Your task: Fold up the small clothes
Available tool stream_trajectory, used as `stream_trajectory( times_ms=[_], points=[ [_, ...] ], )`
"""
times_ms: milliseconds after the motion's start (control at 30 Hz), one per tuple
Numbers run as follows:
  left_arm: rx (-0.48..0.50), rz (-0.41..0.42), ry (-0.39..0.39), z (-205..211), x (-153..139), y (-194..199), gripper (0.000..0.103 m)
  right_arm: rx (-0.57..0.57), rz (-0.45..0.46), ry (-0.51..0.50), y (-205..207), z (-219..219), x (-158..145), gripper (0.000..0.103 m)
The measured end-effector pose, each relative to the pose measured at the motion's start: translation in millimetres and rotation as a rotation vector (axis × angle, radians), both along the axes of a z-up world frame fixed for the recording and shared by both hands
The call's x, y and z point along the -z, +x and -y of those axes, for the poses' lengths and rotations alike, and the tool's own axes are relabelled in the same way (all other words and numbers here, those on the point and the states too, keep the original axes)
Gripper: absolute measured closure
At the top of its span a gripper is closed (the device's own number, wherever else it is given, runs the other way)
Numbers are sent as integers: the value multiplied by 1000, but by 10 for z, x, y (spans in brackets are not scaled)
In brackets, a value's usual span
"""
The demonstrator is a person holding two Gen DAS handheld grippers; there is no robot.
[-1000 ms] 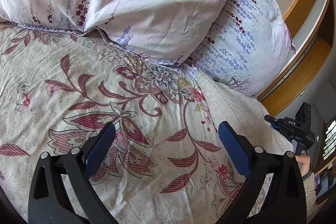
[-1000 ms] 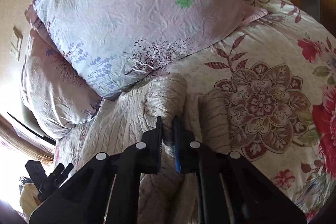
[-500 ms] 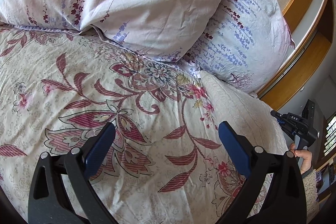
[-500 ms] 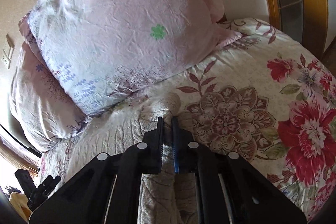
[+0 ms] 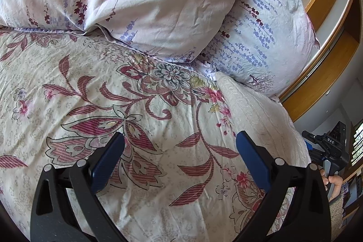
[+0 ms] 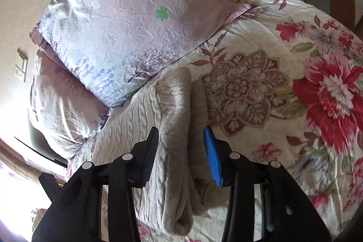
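Garment: cream knit sweater [image 6: 145, 119] on the floral quilt [image 6: 267, 92], its far end just below the pillows [image 6: 127, 22]; in the left wrist view, seen at the right edge of the bed.
Fold so far: a sleeve or side strip [image 6: 174, 106] laid lengthwise over the body, near end rolled over; looks like an early fold, loose and uneven.
Right gripper [image 6: 181, 151]: jaws just been opening, now apart; folded strip between them, pads not pressing it.
Left gripper [image 5: 180, 151]: wide apart, nothing between the jaws, hovering over bare quilt, left of the sweater.
Left to do: probably the other side, then a crosswise fold; far side of the sweater hidden, so cannot tell how much.
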State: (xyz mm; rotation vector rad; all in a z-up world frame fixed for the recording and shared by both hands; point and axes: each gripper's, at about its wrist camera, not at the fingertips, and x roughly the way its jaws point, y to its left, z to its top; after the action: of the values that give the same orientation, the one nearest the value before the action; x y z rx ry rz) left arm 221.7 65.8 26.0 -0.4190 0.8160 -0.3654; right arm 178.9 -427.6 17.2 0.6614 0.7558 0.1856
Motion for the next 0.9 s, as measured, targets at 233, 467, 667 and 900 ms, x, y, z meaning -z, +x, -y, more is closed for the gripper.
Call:
stream_trajectory(
  times_ms=[233,467,667,900],
  points=[
    [-11,-17,-13,-42,26,11,5,-39,41,-137,-8,-245,-89,91],
    [-3,-20,-8,-38,40,7,5,41,38,-222,69,-191,-186,92],
    [6,-17,2,-2,27,7,5,29,-18,-68,33,-48,84,79],
    [8,-16,27,28,16,10,4,19,-4,-1,-356,47,54,63]
  ],
)
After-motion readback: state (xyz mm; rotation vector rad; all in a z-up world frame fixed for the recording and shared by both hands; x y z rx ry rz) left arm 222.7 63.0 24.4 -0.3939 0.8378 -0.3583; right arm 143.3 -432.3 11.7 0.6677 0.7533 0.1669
